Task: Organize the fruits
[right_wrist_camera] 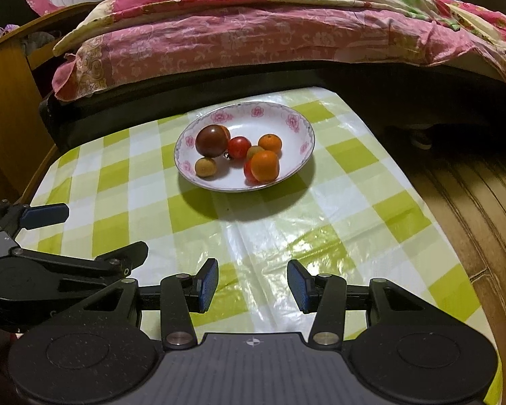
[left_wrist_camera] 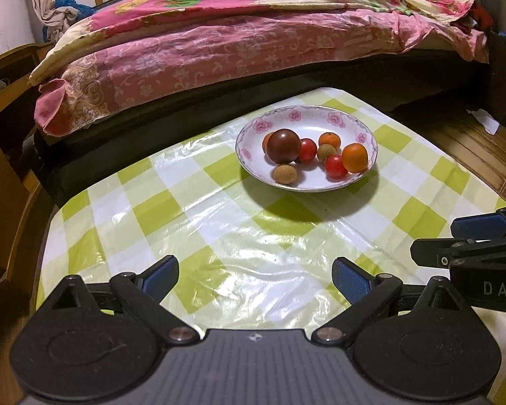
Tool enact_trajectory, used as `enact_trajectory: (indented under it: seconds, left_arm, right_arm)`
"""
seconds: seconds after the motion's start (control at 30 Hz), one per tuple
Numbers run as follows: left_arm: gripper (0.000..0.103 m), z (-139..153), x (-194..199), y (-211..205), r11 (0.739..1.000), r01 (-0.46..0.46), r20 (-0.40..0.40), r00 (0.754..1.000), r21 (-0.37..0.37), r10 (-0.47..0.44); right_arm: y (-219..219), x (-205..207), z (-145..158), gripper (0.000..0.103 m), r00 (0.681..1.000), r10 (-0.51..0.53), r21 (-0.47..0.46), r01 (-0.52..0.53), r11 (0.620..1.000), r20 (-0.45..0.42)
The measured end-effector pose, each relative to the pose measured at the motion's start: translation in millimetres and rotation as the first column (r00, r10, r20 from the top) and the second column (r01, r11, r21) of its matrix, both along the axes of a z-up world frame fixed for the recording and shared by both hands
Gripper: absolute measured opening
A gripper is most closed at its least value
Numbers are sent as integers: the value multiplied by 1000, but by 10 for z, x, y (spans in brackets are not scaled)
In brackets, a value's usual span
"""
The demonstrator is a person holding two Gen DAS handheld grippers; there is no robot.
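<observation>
Already, from the left wrist, the left gripper point(left_wrist_camera: 255, 281) is hanging with its jaws spread wide and nothing between them, over bare checked tablecloth point(left_wrist_camera: 172, 209). The fruits are lying together in the flowered plate point(left_wrist_camera: 307, 114) at the far middle of the table, well apart from the fingers. The dark round fruit point(left_wrist_camera: 283, 146) is sitting against a red tomato point(left_wrist_camera: 307, 150), so a careless pinch is likely to be nudging its neighbours out over the shallow rim.

From the right wrist, the right gripper point(right_wrist_camera: 252, 285) is standing partly parted and empty, the left gripper just beside it on the left. Reaching together, the two are risking a knock, and the glossy cloth may be letting the plate slide.
</observation>
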State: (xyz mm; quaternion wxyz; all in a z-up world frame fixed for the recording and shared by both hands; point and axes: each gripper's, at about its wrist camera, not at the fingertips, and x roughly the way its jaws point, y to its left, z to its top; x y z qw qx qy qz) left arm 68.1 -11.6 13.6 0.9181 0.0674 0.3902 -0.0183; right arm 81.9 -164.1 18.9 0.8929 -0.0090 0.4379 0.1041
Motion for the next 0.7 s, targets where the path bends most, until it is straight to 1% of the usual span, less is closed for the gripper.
enact_trajectory:
  seconds: [0.7]
  left_arm:
    - [103, -6, -332, -45, 1000, -13, -6, 1000, 5, 13]
  right_arm:
    - [-17, -275, 3, 44, 1000, -13, 8, 13, 1000, -6]
